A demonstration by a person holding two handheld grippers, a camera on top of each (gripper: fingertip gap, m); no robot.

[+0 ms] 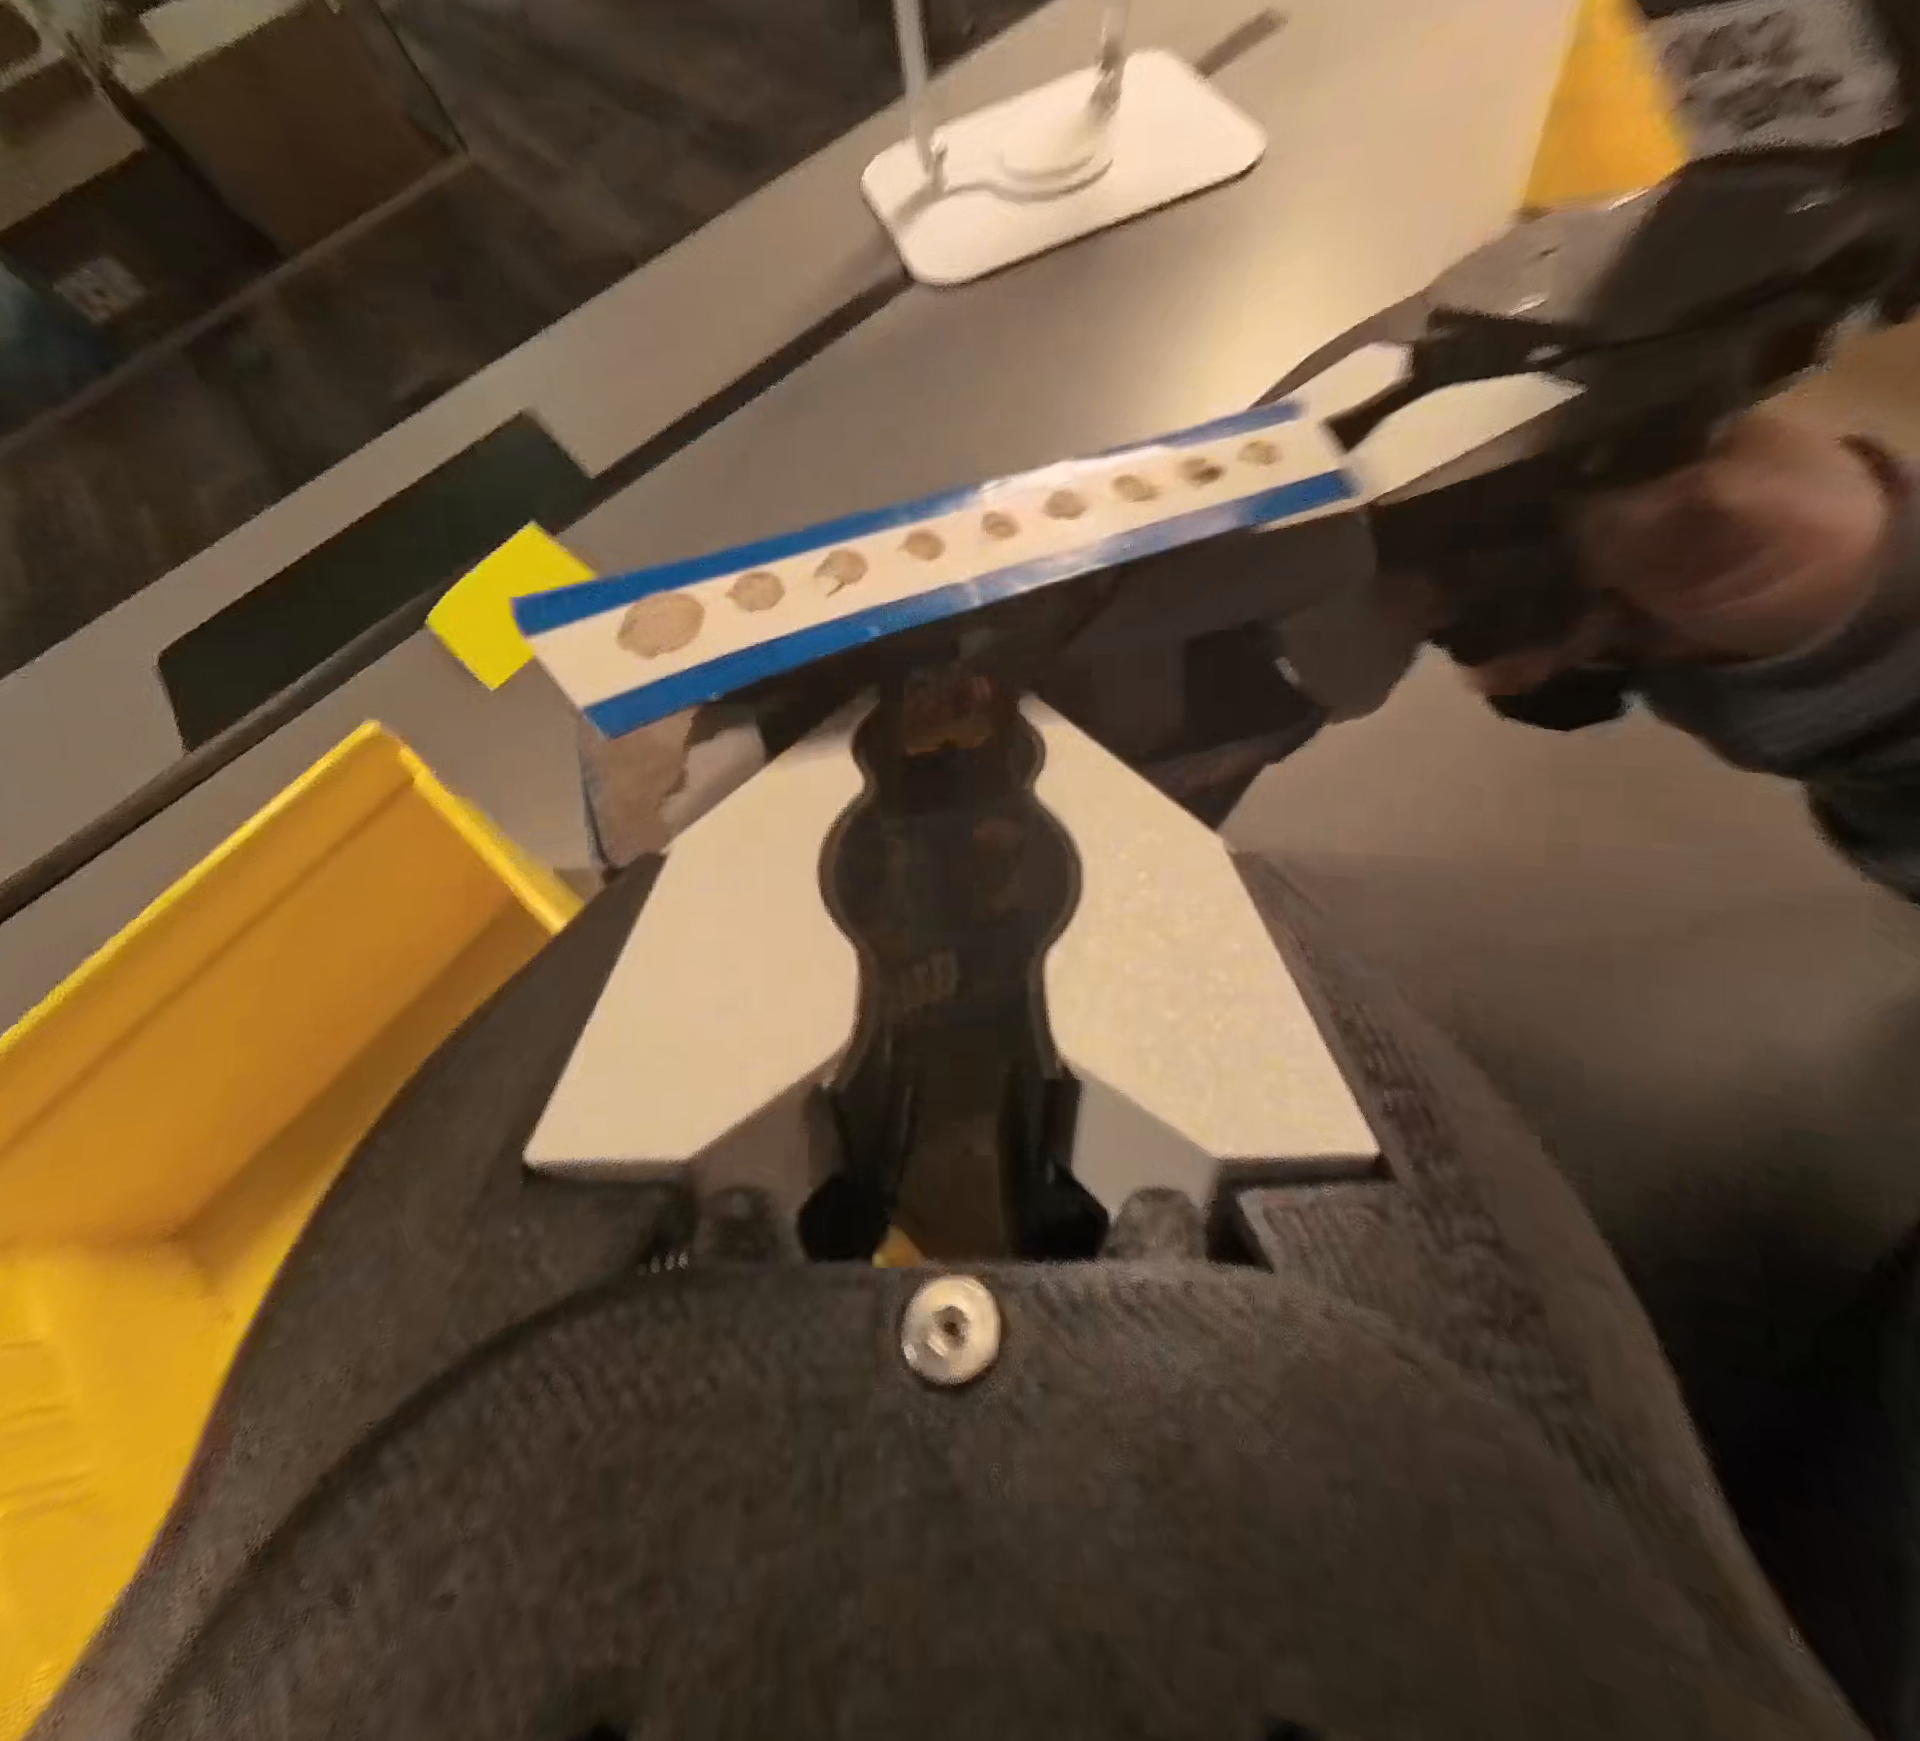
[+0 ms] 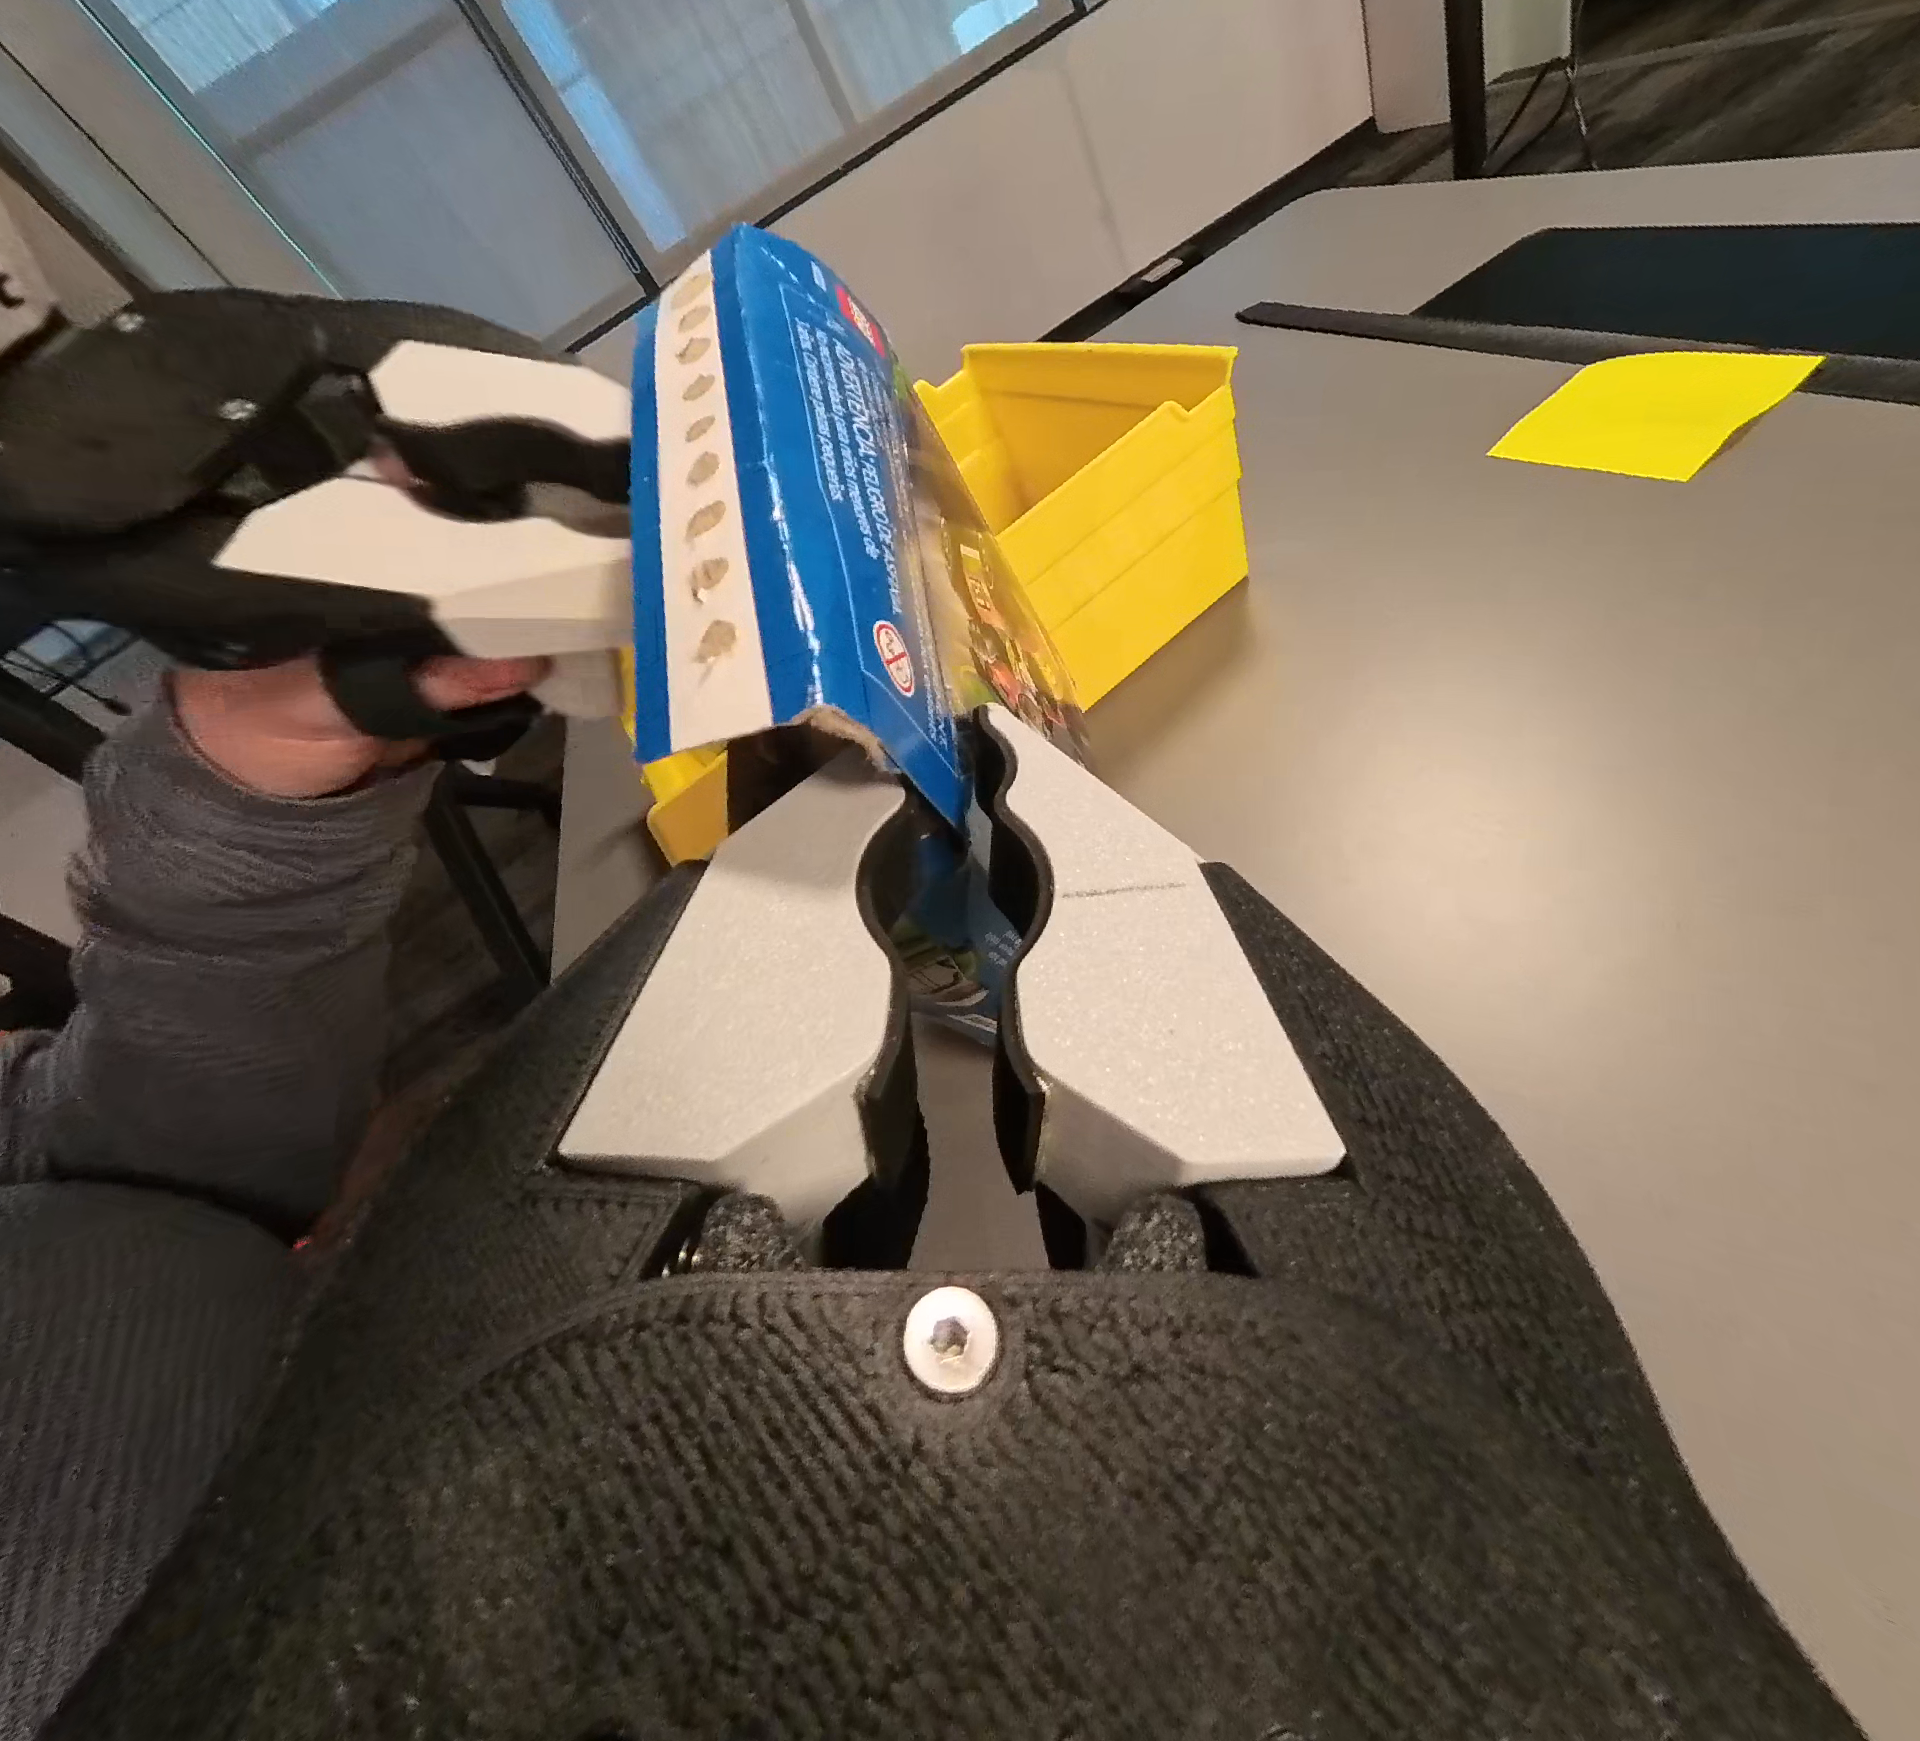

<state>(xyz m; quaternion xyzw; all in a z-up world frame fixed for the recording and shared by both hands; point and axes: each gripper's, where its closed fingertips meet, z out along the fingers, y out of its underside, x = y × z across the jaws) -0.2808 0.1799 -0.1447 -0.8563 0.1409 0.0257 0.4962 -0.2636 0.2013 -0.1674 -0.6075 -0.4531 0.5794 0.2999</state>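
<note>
Two jaws sets clamp one blue carton (image 2: 790,496): right gripper (image 2: 961,782) pinches thin panel, left gripper (image 2: 613,548) squeezes body. Light, crushable cardboard; grip near folded edges.

A grey table (image 2: 1455,860) with a smooth matte top carries the scene. An open yellow plastic bin (image 2: 1122,486) sits directly on it, its stepped side wall facing the right wrist view; the same bin (image 1: 260,943) fills the lower left corner of the left wrist view. A flat yellow sheet (image 2: 1652,413) lies well apart from the bin, one edge touching a dark strip (image 2: 1558,341) that runs across the tabletop. Farther back, a white rectangular stand base (image 1: 1070,174) with two thin uprights rests on the surface.
</note>
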